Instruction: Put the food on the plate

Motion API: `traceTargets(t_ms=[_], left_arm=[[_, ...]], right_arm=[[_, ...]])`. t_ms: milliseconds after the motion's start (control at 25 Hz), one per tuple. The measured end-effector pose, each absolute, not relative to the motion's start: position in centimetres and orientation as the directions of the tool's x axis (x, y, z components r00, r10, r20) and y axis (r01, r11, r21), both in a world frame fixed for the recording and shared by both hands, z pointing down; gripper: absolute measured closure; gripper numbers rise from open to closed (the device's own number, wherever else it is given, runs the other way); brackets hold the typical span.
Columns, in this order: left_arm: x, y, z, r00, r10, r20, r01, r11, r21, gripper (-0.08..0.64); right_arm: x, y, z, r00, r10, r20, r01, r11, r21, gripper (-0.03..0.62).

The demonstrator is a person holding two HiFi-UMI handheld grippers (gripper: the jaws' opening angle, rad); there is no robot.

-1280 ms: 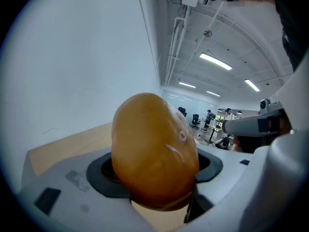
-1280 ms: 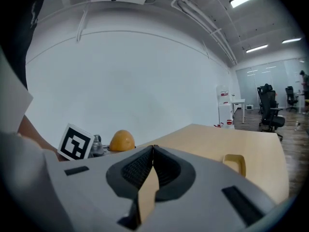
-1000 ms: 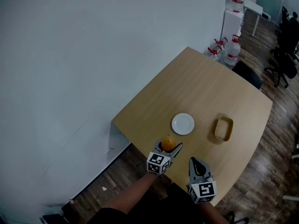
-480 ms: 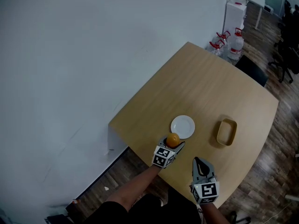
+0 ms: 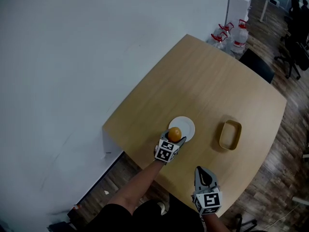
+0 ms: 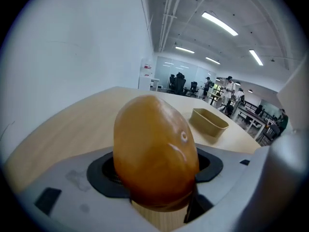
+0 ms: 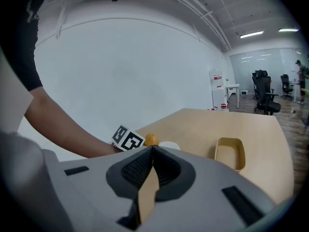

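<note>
An orange fruit [image 5: 175, 134] sits clamped in my left gripper [image 5: 175, 137], held over the near edge of the small white plate [image 5: 187, 125] on the wooden table. In the left gripper view the orange [image 6: 155, 151] fills the space between the jaws. My right gripper [image 5: 203, 175] hangs near the table's front edge, shut with nothing in it; its pads meet in the right gripper view [image 7: 149, 170]. From there the orange [image 7: 151, 139] and a sliver of the plate [image 7: 169, 145] show beyond the left gripper's marker cube.
A tan rectangular tray [image 5: 230, 134] lies right of the plate, also seen as the tray [image 7: 229, 153]. The wooden table [image 5: 217, 91] stands against a white wall. Water bottles [image 5: 239, 35] and office chairs [image 5: 294, 47] stand beyond the table's far corner.
My left gripper has carried the orange forward from the table's front edge to over the plate's near rim. The right gripper has stayed near the front edge, shut.
</note>
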State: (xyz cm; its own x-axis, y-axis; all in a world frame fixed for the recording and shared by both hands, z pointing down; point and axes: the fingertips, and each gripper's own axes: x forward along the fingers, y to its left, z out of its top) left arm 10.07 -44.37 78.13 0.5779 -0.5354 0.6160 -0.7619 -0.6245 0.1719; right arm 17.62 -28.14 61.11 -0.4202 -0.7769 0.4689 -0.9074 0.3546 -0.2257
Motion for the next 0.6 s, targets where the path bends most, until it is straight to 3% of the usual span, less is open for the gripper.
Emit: traceTargets(t_ms=[600], left_arm=[[10.8, -45.8, 82.4, 0.512, -0.423, 0.747, -0.747, -0.648, 0.145, 0.231]], right_arm=[[19.4, -29.8, 62.9, -0.390, -0.775, 0.498, -0.921, 0.318, -0.226, 0.532]])
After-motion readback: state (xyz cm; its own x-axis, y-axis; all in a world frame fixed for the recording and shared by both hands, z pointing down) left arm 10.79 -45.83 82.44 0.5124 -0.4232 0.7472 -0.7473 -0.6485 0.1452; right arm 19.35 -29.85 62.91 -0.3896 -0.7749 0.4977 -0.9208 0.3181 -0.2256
